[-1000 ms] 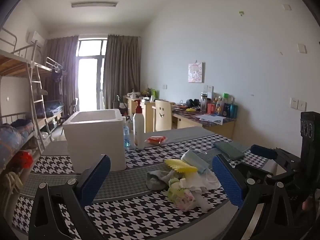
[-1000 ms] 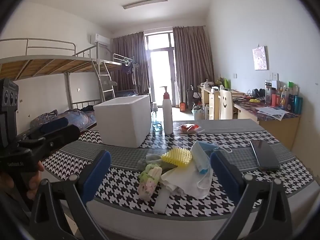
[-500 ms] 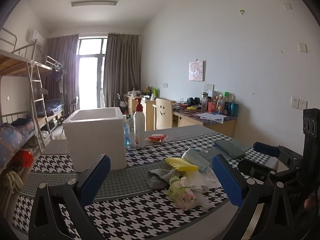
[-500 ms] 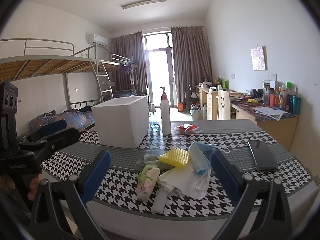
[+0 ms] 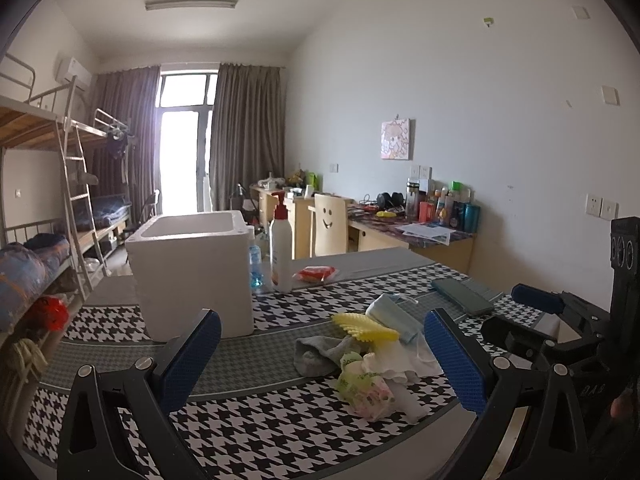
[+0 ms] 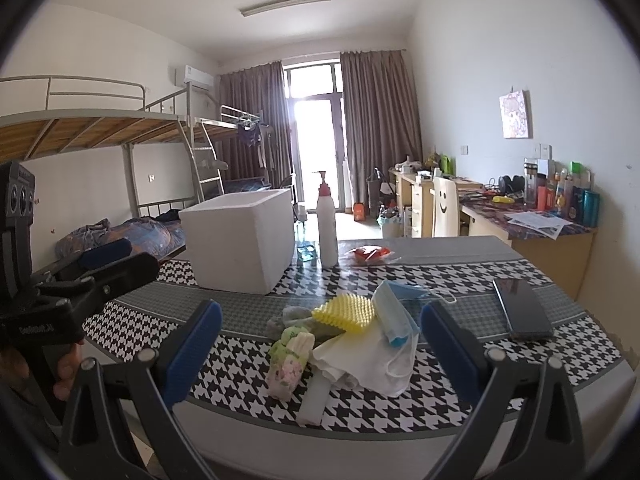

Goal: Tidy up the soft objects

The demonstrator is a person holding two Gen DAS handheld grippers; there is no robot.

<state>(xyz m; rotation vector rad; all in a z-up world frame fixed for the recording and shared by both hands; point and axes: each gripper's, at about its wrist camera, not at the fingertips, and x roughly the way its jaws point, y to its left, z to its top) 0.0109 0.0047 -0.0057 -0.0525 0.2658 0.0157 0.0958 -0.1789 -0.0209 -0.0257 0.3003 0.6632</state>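
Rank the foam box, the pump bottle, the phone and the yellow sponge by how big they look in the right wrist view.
1. White foam box, clearly largest.
2. Pump bottle and dark phone: they look alike in extent, and the phone is nearer, so no ranking.
3. Yellow sponge, smallest.

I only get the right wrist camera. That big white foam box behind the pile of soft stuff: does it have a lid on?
Observer: No. The left wrist view looks down on the white foam box: open top, inner walls showing, bottom hidden.
Operator: What's half hidden behind the yellow bumpy sponge?
Observer: A crumpled grey sock, lying just left of it.
Operator: Who holds my tool?
Observer: The left view shows the right gripper side-on, with what looks like a fingertip of a person's hand behind its handle.
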